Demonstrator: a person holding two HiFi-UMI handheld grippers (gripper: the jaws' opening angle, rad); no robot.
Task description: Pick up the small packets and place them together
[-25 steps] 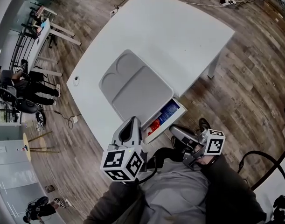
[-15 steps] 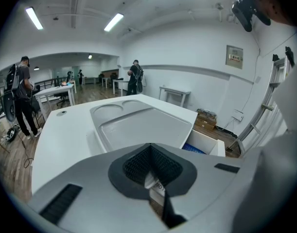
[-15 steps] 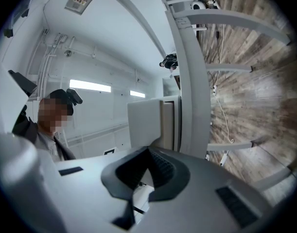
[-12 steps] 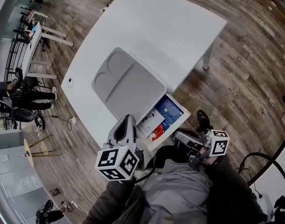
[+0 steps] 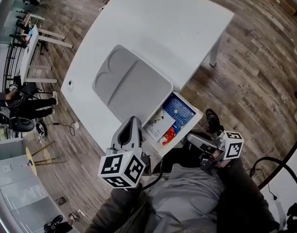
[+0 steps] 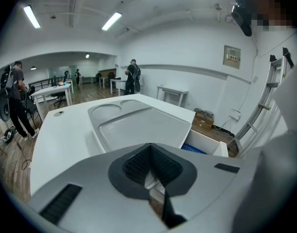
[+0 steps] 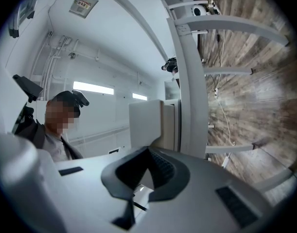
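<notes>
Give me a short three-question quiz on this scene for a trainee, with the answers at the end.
1. True or false: the grey tray on the white table has no packets on it.
2. Where does the red packet lie? A: on the grey tray. B: in the open drawer. C: in a bowl.
3. Fill in the blank: the jaws of the right gripper are ____.

Key: 1 true; 2 B; 3 shut.
</notes>
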